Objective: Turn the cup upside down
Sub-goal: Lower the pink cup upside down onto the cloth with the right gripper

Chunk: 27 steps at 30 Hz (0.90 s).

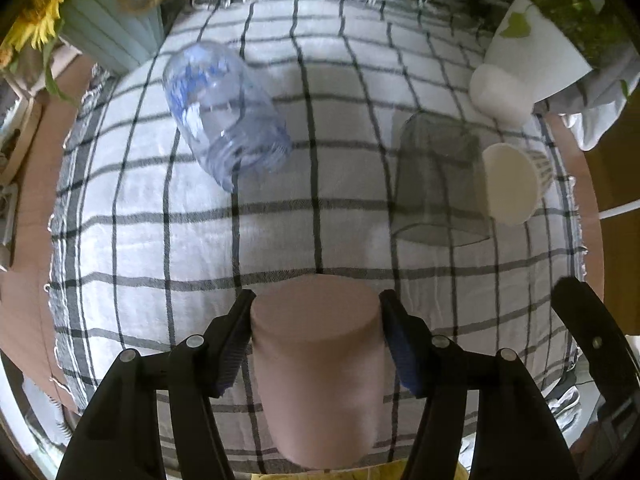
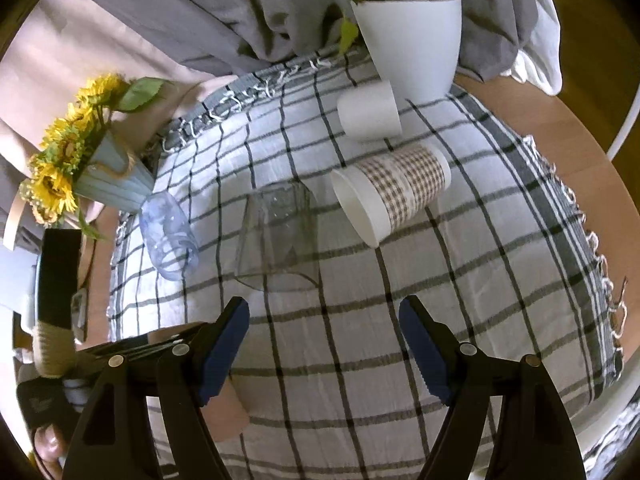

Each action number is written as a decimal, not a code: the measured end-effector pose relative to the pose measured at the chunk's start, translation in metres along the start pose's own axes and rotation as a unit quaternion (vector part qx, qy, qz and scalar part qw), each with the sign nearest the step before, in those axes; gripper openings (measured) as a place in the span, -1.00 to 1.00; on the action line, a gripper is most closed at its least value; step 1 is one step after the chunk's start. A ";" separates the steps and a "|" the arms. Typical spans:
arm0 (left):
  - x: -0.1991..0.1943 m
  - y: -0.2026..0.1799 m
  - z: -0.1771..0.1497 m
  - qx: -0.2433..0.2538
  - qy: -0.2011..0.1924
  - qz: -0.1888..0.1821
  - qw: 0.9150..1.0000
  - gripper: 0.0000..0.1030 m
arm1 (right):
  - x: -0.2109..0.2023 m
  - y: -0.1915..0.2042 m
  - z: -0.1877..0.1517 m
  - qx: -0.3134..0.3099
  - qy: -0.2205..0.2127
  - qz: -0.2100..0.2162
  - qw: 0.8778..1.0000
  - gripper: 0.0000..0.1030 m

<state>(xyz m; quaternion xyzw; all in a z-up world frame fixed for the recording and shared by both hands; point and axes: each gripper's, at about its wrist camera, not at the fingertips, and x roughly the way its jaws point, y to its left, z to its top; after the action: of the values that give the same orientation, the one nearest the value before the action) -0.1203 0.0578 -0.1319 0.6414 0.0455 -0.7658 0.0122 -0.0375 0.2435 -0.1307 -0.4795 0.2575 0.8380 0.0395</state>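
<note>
My left gripper [image 1: 316,312] is shut on a pink cup [image 1: 320,360], its flat base facing up and away, held over the checked cloth [image 1: 160,260]. In the right wrist view the pink cup [image 2: 224,412] peeks out behind my left finger at lower left. My right gripper [image 2: 324,320] is open and empty above the cloth [image 2: 360,360]. A blue-tinted clear cup [image 1: 224,116] lies on its side. A clear glass [image 1: 440,184] stands upside down. A checked paper cup [image 2: 392,192] lies on its side. A white cup [image 2: 370,112] stands upside down.
A white plant pot [image 2: 412,40] stands at the cloth's far right corner. A ribbed vase with sunflowers [image 2: 108,176] stands at the far left. Grey curtain hangs behind. The wooden table edge [image 2: 580,148] shows on the right.
</note>
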 end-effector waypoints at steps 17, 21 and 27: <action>-0.007 -0.010 -0.010 0.043 -0.057 -0.008 0.997 0.19 | -0.008 0.004 0.002 -0.011 -0.015 -0.003 1.000 0.50; -0.010 -0.011 -0.017 0.052 -0.062 -0.012 0.997 0.18 | -0.010 0.006 0.000 -0.015 -0.020 -0.009 1.000 0.50; -0.013 -0.019 -0.024 0.080 -0.079 0.002 0.994 0.15 | -0.012 0.007 -0.001 -0.023 -0.025 -0.015 0.999 0.50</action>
<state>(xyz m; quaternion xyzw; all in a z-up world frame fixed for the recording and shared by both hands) -0.0957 0.0778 -0.1227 0.5779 -0.0183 -0.8152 -0.0344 -0.0325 0.2388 -0.1186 -0.4634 0.2294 0.8546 0.0476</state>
